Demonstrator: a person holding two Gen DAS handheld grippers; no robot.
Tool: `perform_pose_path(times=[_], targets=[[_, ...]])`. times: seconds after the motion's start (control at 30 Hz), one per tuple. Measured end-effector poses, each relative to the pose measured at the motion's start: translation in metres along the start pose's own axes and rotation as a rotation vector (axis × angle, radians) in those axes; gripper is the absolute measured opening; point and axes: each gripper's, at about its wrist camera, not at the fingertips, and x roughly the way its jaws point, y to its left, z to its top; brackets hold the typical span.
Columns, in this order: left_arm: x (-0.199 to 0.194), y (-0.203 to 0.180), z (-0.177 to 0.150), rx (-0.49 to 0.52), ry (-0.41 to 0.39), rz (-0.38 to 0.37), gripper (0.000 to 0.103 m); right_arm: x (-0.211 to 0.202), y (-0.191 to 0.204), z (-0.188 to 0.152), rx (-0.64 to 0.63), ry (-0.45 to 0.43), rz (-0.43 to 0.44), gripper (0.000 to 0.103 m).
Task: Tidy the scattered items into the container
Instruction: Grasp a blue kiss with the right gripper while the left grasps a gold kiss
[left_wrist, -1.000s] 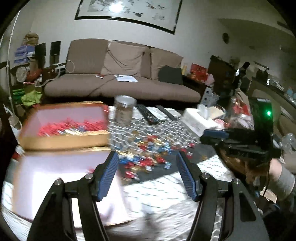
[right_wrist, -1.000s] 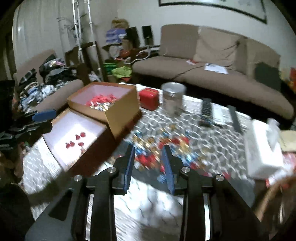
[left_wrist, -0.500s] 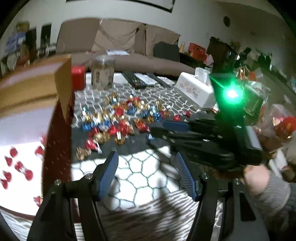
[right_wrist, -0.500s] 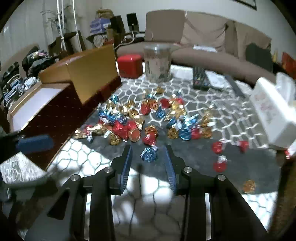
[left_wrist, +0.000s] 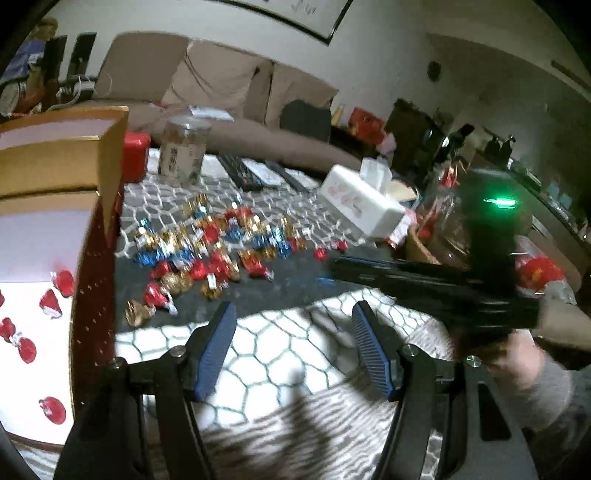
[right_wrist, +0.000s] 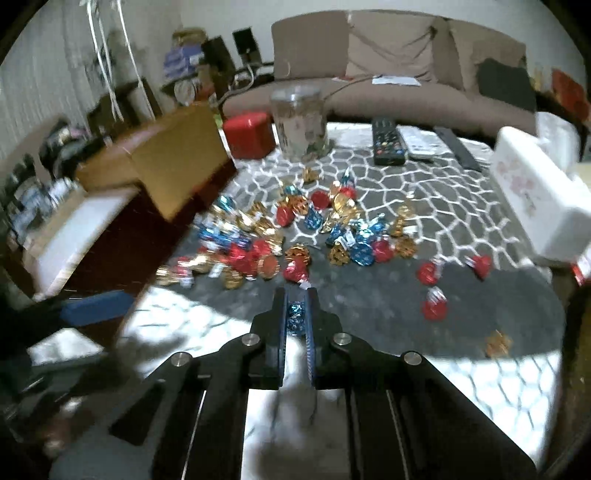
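Note:
Many foil-wrapped candies in red, blue and gold (right_wrist: 295, 225) lie scattered on the patterned tablecloth; they also show in the left wrist view (left_wrist: 207, 251). A gold box (right_wrist: 177, 162) stands at the left, with its white-lined lid (left_wrist: 33, 280) beside it holding a few red candies. My right gripper (right_wrist: 296, 295) is shut on a blue candy (right_wrist: 295, 315) just in front of the pile. My left gripper (left_wrist: 291, 314) is open and empty, near the pile's front edge. The right gripper also shows at the right of the left wrist view (left_wrist: 340, 262).
A glass jar (right_wrist: 301, 122) and a red tin (right_wrist: 249, 134) stand behind the candies. Remote controls (right_wrist: 388, 142) lie at the back. A white tissue box (right_wrist: 535, 192) sits at the right. A sofa (right_wrist: 388, 74) is behind the table.
My right gripper has closed on a blue candy that lay between its fingers. My left gripper has stayed open and shifted slightly.

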Motion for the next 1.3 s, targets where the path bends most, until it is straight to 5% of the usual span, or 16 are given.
perform_pose_path(times=[0.2, 0.4, 0.6, 0.8, 1.0, 1.3], targets=[[0.032, 0.003, 0.019, -0.079, 0.053, 0.121, 0.065, -0.064, -0.005, -0.015, 0.125, -0.072, 0.189, 0.009], [0.074, 0.009, 0.020, 0.012, 0.145, 0.261, 0.065, -0.065, -0.034, -0.019, 0.317, -0.102, 0.401, 0.009], [0.088, 0.027, 0.022, -0.015, 0.138, 0.249, 0.065, -0.048, -0.031, -0.013, 0.246, -0.050, 0.316, 0.009], [0.101, 0.026, 0.021, 0.009, 0.153, 0.265, 0.046, -0.033, -0.023, -0.015, 0.172, -0.011, 0.266, 0.009], [0.105, 0.035, 0.024, -0.037, 0.164, 0.283, 0.014, -0.028, -0.026, -0.017, 0.169, 0.002, 0.252, 0.009], [0.102, 0.025, 0.020, -0.003, 0.181, 0.349, 0.013, -0.029, -0.016, -0.016, 0.148, -0.004, 0.245, 0.009]])
